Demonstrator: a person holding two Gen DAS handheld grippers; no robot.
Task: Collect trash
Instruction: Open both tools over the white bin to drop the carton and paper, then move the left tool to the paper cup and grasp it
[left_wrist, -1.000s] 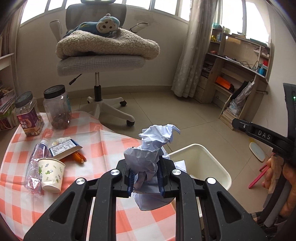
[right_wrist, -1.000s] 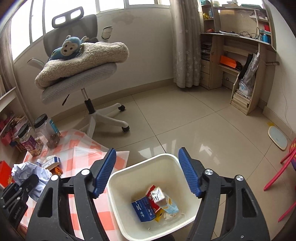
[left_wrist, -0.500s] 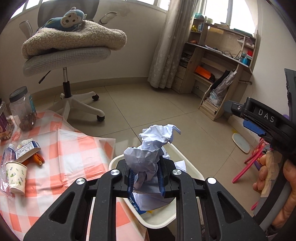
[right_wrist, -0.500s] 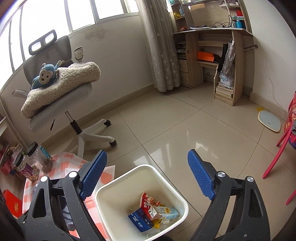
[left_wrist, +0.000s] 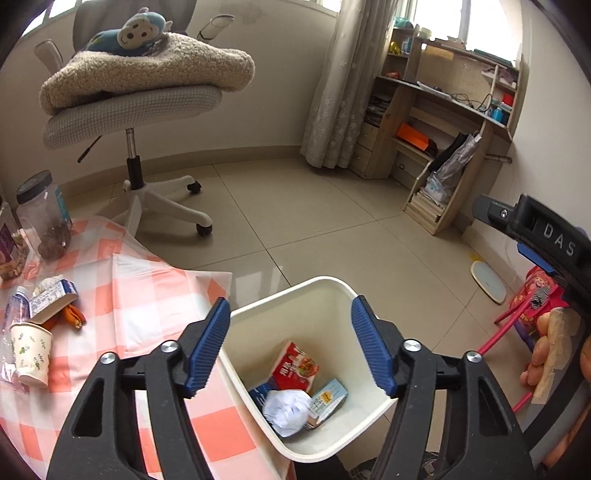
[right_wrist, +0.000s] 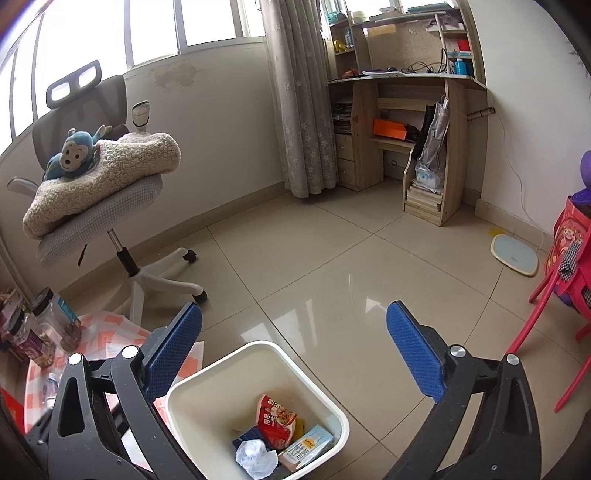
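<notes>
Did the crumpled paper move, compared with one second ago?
Yes. The crumpled paper dropped from the opening left gripper into the white bin.

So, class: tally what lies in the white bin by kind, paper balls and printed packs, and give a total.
Paper ball: 1
Packs: 3
Total: 4

Bin (left_wrist: 325, 286) mouth open above (table (left_wrist: 147, 295) edge beside it).
</notes>
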